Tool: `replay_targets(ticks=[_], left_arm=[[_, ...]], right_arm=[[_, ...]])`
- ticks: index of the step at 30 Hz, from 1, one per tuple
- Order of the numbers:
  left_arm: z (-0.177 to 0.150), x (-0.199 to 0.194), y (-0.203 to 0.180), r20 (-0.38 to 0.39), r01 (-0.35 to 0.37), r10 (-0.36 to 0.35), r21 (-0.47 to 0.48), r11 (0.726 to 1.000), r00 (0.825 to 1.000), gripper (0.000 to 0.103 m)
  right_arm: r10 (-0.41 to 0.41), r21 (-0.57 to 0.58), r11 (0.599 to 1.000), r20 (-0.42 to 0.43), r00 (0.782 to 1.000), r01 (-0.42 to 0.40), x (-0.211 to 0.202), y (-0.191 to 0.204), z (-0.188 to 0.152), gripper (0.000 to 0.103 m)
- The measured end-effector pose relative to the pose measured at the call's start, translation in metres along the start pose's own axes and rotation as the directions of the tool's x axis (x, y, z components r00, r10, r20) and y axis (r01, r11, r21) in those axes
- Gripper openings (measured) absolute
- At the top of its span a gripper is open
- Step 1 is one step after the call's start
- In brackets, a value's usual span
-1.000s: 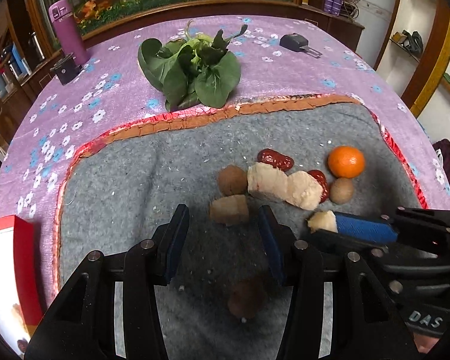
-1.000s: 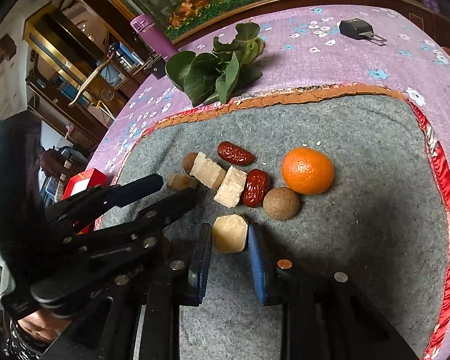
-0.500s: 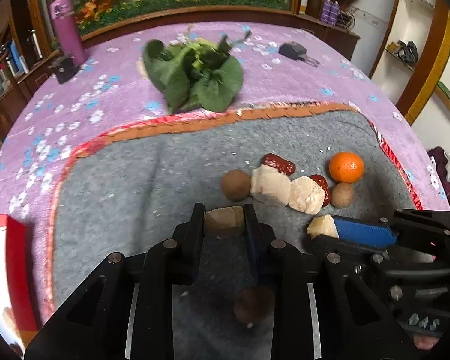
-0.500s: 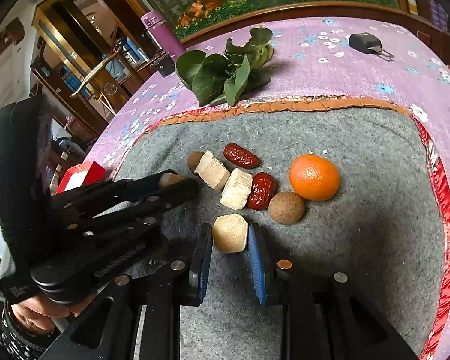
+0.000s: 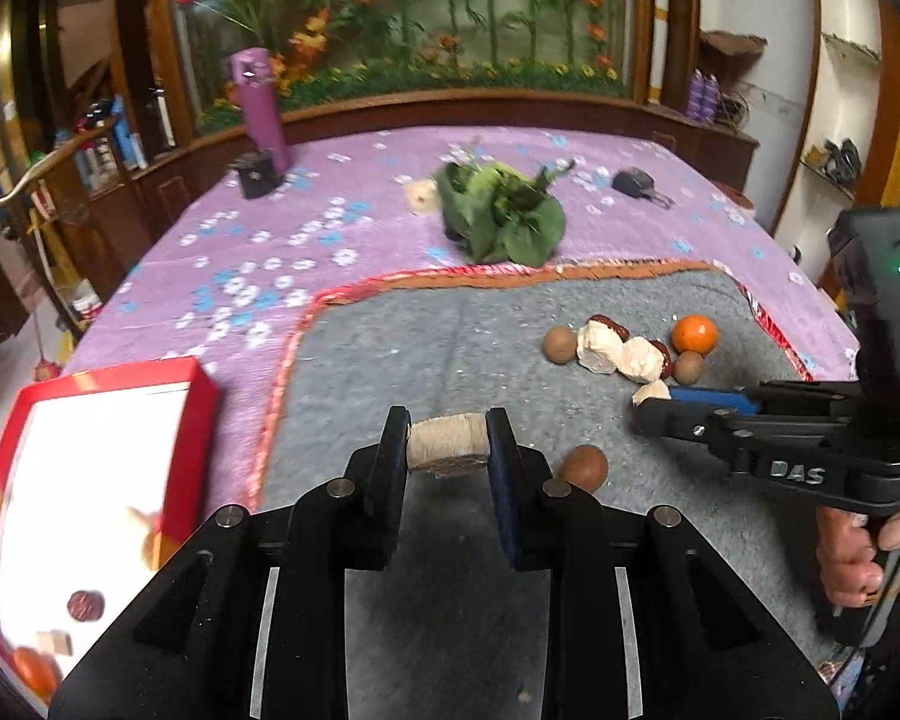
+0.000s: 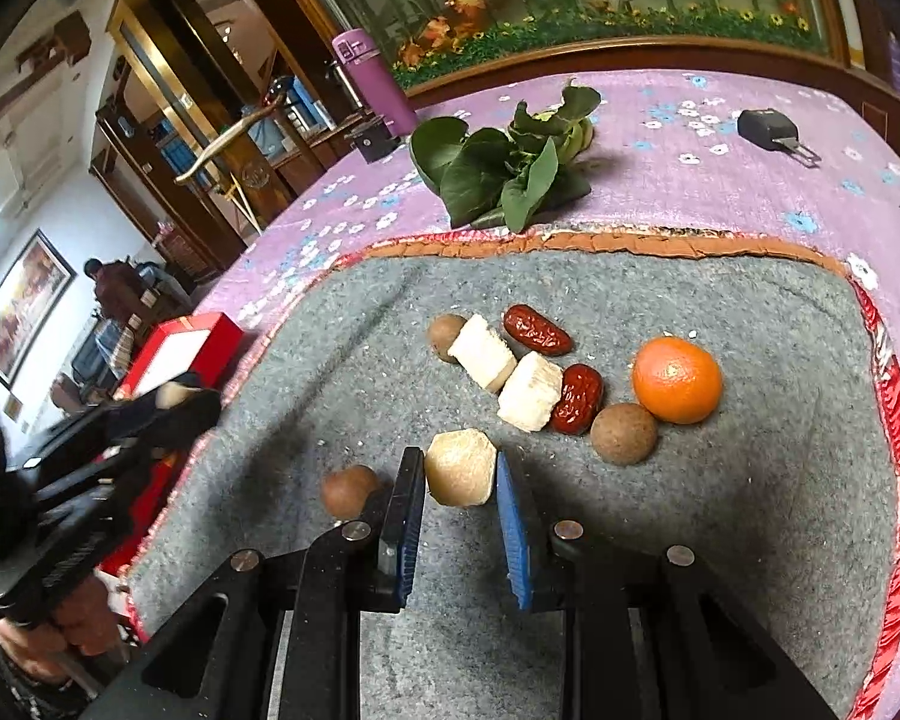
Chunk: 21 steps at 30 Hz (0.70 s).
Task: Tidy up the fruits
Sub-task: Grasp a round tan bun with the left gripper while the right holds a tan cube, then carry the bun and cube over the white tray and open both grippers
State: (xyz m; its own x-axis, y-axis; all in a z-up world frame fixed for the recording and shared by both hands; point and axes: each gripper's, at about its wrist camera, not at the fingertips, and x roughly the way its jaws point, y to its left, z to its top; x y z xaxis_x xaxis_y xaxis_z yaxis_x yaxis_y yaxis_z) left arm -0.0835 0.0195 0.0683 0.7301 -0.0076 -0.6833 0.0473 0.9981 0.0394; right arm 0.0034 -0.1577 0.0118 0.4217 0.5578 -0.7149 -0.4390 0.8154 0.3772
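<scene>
Between the left hand-held gripper [image 5: 447, 450] and the red-rimmed white tray [image 5: 195, 387] lies open grey felt mat [image 5: 402, 336], with only its red-orange hem to cross. A small round brown fruit [image 5: 583, 467] sits just right of that gripper. Ahead of the right hand-held gripper [image 6: 459, 468], a touching cluster of pale chunks [image 6: 525, 390], red dates [image 6: 579, 390] and an orange [image 6: 677, 380] blocks the way; the mat's left part is bare.
</scene>
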Motion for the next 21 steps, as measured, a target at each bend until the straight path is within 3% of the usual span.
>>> replay_targets(ticks=[9, 21], left_arm=[[-0.005, -0.037, 0.013, 0.088, -0.067, 0.069, -0.023, 0.997, 0.994, 0.024], [-0.015, -0.069, 0.037, 0.145, -0.093, 0.102, -0.066, 0.993, 0.984, 0.024]], right_arm=[[-0.045, -0.021, 0.999, 0.065, 0.997, 0.046, -0.003, 0.002, -0.001, 0.024], [-0.069, 0.047, 0.997, 0.134, 0.989, 0.063, -0.008, 0.000, -0.006, 0.024]])
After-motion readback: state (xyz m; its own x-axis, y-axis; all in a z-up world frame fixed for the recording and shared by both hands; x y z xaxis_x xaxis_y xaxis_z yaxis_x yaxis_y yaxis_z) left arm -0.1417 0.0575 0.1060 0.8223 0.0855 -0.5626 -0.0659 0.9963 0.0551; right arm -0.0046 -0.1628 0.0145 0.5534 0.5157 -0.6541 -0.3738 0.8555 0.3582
